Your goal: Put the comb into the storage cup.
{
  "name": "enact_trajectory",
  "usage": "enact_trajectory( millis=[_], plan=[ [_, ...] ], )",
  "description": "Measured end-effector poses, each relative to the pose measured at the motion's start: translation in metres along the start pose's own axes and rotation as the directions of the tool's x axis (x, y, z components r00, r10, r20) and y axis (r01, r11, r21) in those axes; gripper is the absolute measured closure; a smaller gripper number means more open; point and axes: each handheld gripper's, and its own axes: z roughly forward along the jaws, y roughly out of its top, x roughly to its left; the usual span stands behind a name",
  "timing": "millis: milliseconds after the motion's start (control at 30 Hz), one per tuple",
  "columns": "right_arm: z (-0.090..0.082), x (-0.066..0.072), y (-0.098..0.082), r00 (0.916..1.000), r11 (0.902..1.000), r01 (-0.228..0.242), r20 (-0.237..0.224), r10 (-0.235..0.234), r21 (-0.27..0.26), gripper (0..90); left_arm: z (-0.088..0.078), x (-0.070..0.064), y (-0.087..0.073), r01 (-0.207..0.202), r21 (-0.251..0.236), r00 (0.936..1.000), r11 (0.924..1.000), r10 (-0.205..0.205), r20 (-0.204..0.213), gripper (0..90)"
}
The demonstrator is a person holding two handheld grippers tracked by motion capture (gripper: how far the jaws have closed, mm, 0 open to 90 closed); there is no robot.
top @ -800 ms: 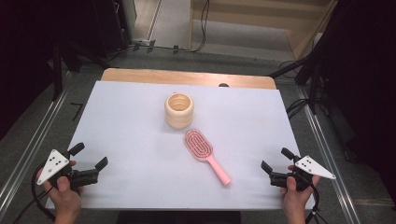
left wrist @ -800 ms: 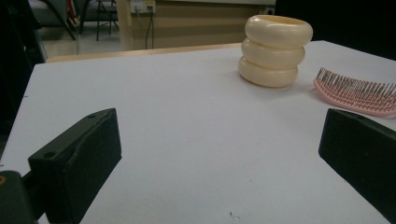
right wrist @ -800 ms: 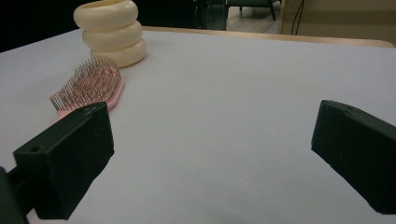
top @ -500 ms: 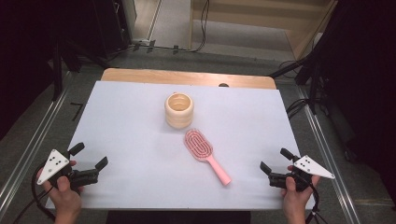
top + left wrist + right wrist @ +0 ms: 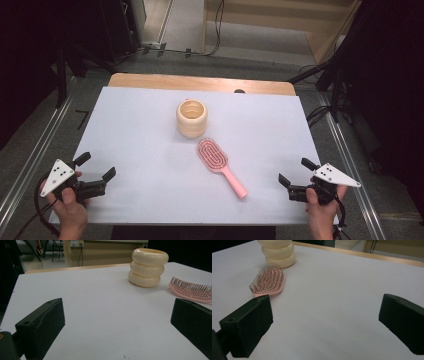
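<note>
A cream ribbed cup (image 5: pixel 192 118) stands upright near the middle of the white table (image 5: pixel 135 135). Just in front of it lies a pink hairbrush (image 5: pixel 220 165), bristles up, with its handle pointing toward the near right. My left gripper (image 5: pixel 96 166) is open at the near left corner, nothing between its jaws. My right gripper (image 5: pixel 297 171) is open at the near right edge, also empty. The left gripper view has the cup (image 5: pixel 148 267) ahead and the brush head (image 5: pixel 191 290) at right. The right gripper view has the brush (image 5: pixel 268 282) and the cup (image 5: pixel 278 252) at upper left.
A wooden strip (image 5: pixel 200 83) runs along the table's far edge. Metal rails (image 5: pixel 30 165) flank both sides. Cables and dark stands are on the floor beyond.
</note>
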Motion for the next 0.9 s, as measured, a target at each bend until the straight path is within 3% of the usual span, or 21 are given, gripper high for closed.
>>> enact_trajectory(
  millis=[333, 633, 667, 767, 800, 900],
  plan=[
    [-0.005, 0.013, 0.033, 0.9983, 0.9974, 0.054, -0.023, -0.053, 0.047, 0.0, -0.001, -0.001, -0.001, -0.008, 0.007, 0.9999, 0.9999, 0.008, 0.012, 0.0],
    [0.011, 0.032, 0.055, 0.9934, 0.9885, 0.094, -0.076, -0.086, 0.118, 0.0, 0.0, -0.001, -0.001, -0.008, 0.007, 0.9999, 0.9999, 0.008, 0.014, 0.0],
    [0.018, 0.038, 0.059, 0.9899, 0.983, 0.111, -0.104, -0.097, 0.146, 0.0, 0.0, -0.001, -0.001, -0.008, 0.007, 0.9999, 0.9999, 0.008, 0.015, 0.0],
    [0.025, 0.044, 0.062, 0.9882, 0.9772, 0.122, -0.113, -0.103, 0.174, 0.0, 0.0, -0.001, -0.001, -0.01, 0.01, 0.9998, 0.9999, 0.01, 0.016, 0.0],
    [0.031, 0.049, 0.064, 0.9861, 0.9703, 0.134, -0.124, -0.11, 0.201, 0.0, 0.0, -0.002, -0.001, -0.012, 0.011, 0.9998, 0.9999, 0.012, 0.018, 0.0],
    [0.04, 0.055, 0.066, 0.9839, 0.9622, 0.146, -0.135, -0.117, 0.23, 0.0, 0.0, -0.002, -0.001, -0.014, 0.013, 0.9997, 0.9998, 0.013, 0.019, 0.0]
  ],
)
